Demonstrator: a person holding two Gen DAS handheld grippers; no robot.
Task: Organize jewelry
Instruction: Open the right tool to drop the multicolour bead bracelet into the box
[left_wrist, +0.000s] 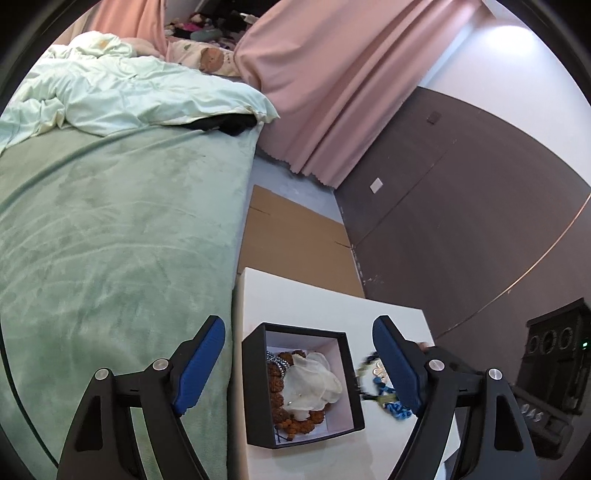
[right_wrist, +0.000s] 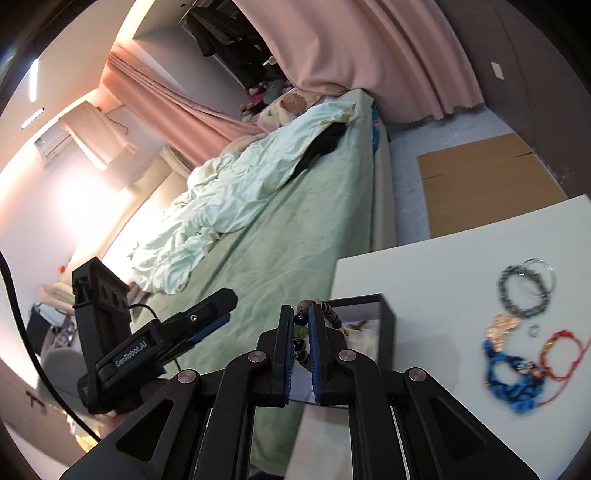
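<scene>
Above the black box (right_wrist: 384, 325), the right gripper (right_wrist: 303, 343) pinches a bead bracelet (right_wrist: 300, 332); centre it before releasing. The left gripper (left_wrist: 295, 369) waits wide.

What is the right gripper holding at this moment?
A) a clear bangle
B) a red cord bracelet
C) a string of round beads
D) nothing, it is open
C: in the right wrist view the right gripper is shut on a beaded bracelet, whose round beads sit between the blue pads, while the red cord bracelet and the clear bangle lie on the white table.
</scene>
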